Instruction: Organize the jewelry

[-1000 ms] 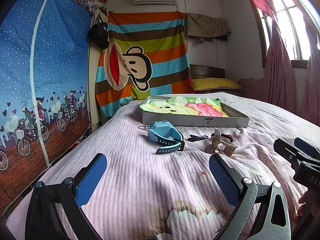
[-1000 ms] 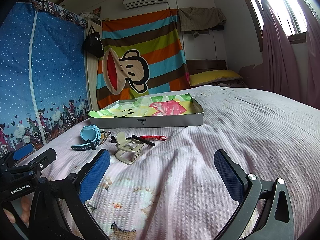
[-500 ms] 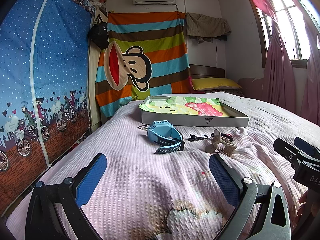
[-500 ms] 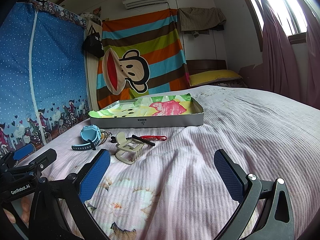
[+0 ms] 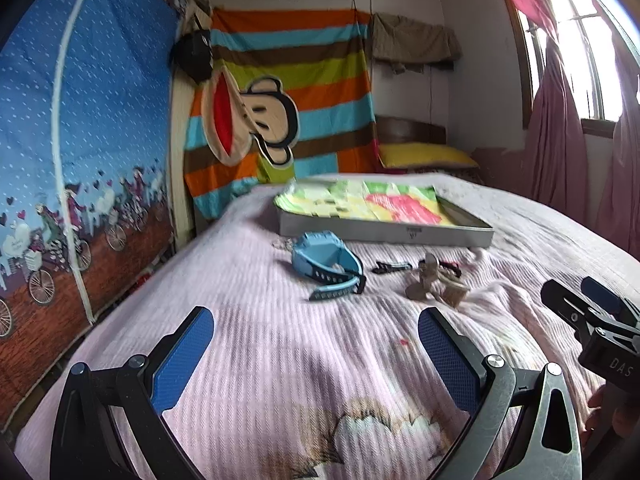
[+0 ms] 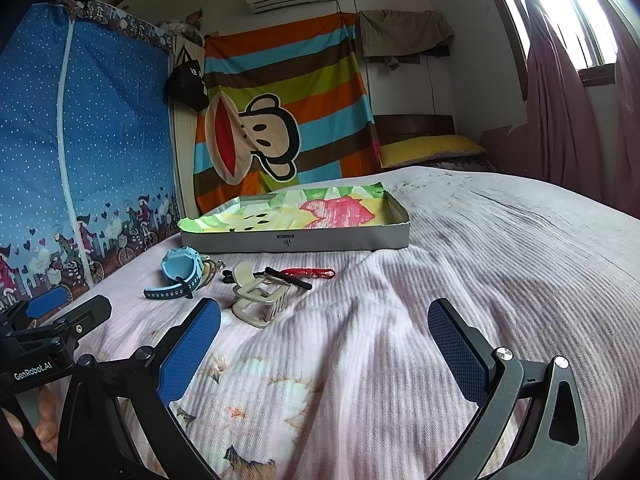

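Both wide, empty: left gripper (image 5: 316, 338) marked "GenRobot.AI", right gripper (image 6: 324, 328) marked "DAS"; box (image 6: 292, 240) logo unreadable.

I see a grey shallow box (image 6: 294, 242), open, lined with bright paper, lying on the bed. Just before it lie a blue watch (image 6: 180, 270), a beige hair claw (image 6: 258, 294) on its side, a black clip (image 6: 290, 279), and a red cord (image 6: 308, 273).

The left gripper (image 5: 316, 334) and right gripper (image 6: 324, 326) are held level with jaws spread wide, both pointed toward 12 o'clock.
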Demonstrator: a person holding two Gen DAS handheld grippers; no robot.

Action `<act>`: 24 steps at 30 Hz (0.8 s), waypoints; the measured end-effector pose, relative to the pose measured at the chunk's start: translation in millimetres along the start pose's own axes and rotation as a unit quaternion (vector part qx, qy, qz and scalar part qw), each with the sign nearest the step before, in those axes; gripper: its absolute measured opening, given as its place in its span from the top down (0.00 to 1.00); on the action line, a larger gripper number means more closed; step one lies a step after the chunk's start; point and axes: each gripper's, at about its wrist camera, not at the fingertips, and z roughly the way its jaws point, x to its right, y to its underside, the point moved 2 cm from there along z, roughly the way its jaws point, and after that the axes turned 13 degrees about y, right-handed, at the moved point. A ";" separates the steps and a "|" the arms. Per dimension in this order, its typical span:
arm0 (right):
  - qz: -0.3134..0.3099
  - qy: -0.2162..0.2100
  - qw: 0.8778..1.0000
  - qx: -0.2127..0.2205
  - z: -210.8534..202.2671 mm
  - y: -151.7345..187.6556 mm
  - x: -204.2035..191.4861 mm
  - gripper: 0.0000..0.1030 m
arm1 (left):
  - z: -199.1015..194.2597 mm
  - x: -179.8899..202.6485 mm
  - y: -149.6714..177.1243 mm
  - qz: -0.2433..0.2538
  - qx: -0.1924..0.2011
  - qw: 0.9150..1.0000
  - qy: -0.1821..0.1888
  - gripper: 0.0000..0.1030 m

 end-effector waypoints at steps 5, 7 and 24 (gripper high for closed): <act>0.001 0.001 1.000 -0.018 6.6 -0.3 -1.1 0.01 | 4.7 -10.6 -1.4 -0.023 -0.016 1.000 0.001 0.00; -0.001 0.006 1.000 -0.027 10.4 -1.5 -1.0 0.01 | 6.8 -14.8 -2.9 -0.032 -0.021 0.999 -0.001 0.00; -0.024 -0.076 0.986 -0.146 74.8 -33.5 -33.9 0.01 | 60.7 -38.3 -37.9 -0.026 -0.110 0.993 0.015 0.00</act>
